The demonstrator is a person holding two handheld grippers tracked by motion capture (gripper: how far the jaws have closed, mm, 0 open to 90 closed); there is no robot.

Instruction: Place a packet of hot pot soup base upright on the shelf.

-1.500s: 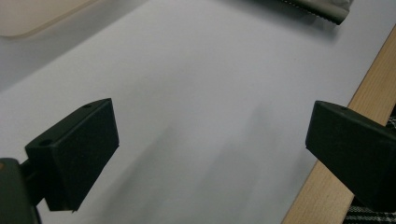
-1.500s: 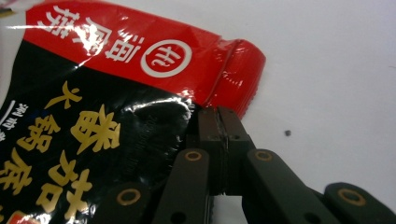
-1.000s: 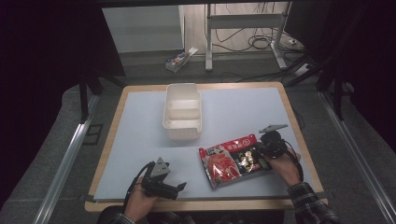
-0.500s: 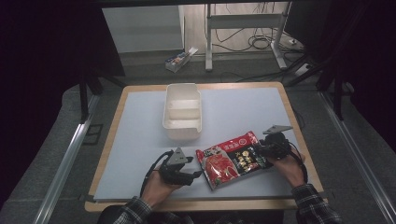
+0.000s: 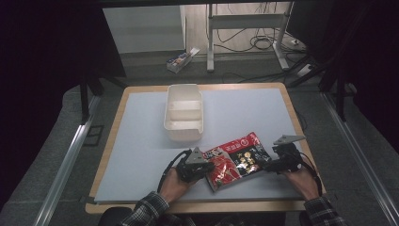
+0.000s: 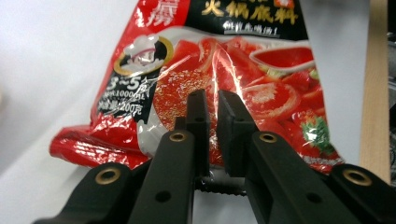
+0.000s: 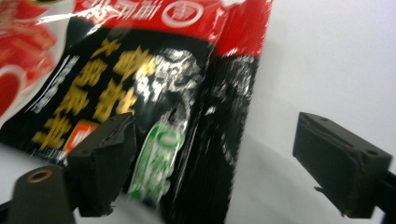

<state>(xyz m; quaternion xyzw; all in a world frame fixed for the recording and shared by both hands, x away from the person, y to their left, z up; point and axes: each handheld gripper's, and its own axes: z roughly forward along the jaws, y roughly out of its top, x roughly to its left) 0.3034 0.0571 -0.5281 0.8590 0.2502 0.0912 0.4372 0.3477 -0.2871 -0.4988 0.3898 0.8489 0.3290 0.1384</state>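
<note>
High view: white divided tray [image 5: 184,113] above centre on the pale table [image 5: 141,141], well apart from the red and black sauce packet [image 5: 235,159] lying lower centre-right; nothing between them. Left gripper [image 5: 207,165] at the packet's left end, right gripper [image 5: 261,165] at its right end.

Left gripper view: glossy, crinkled packet [image 6: 224,70] across centre – jaws just closing, now pinching its lower edge.

Right gripper view: packet [image 7: 154,93] in the upper left, black end lowest – jaws just opening, spread wide, clear of it.
</note>
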